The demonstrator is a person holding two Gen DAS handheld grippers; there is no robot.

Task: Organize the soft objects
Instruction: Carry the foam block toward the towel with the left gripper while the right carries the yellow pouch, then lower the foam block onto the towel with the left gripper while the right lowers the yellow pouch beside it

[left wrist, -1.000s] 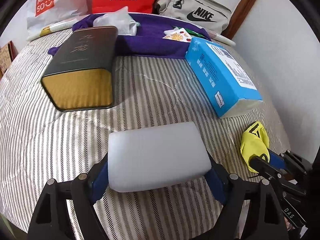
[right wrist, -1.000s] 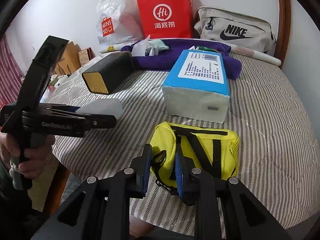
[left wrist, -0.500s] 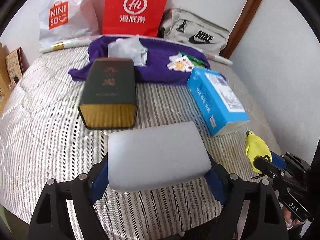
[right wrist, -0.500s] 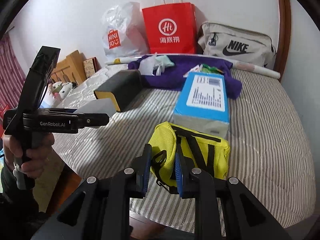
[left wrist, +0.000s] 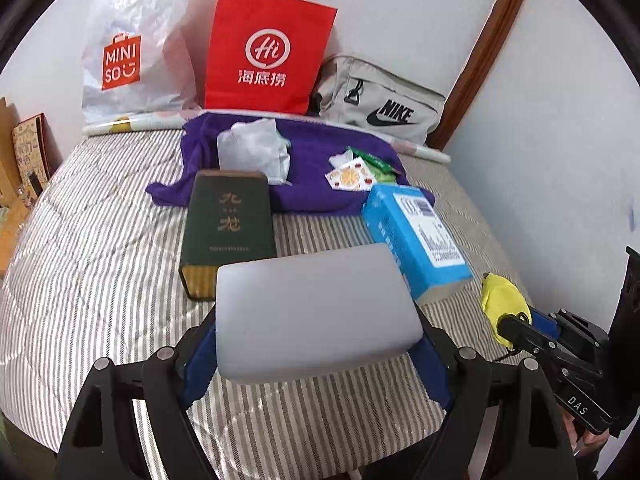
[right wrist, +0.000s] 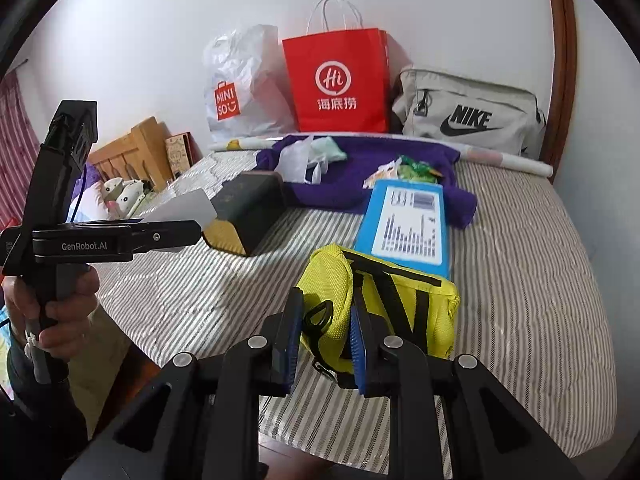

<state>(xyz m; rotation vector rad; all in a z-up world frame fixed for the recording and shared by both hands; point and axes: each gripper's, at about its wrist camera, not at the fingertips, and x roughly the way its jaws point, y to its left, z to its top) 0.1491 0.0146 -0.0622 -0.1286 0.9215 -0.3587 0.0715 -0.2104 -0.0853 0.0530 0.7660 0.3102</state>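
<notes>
Compared with a second ago, we see both grippers higher above the striped bed (left wrist: 100,264): the far wall and the bags at the headboard now fill more of each view, and the dark green box (left wrist: 230,228) sits farther down the frame.

Our left gripper (left wrist: 316,344) stands wide, its blue pads pressed on the two ends of a pale grey foam block (left wrist: 316,312), which hangs clear of the bed at 6 o'clock in the left wrist view. Our right gripper (right wrist: 326,332) is nearly closed, pinching a fold of the yellow pouch (right wrist: 384,304) with black straps; the pouch is lifted, just in front of the blue tissue pack (right wrist: 408,220).

From left to right along the wall we see a white Miniso plastic bag (left wrist: 132,52), a red paper bag (left wrist: 268,52) and a grey Nike bag (left wrist: 384,104); we cannot tell what any of them holds. On the purple cloth (left wrist: 312,152) at 12 o'clock lie a crumpled clear plastic bag (left wrist: 256,150) and small snack packets (left wrist: 356,170). The green box lies on its side, its gold end toward us.
</notes>
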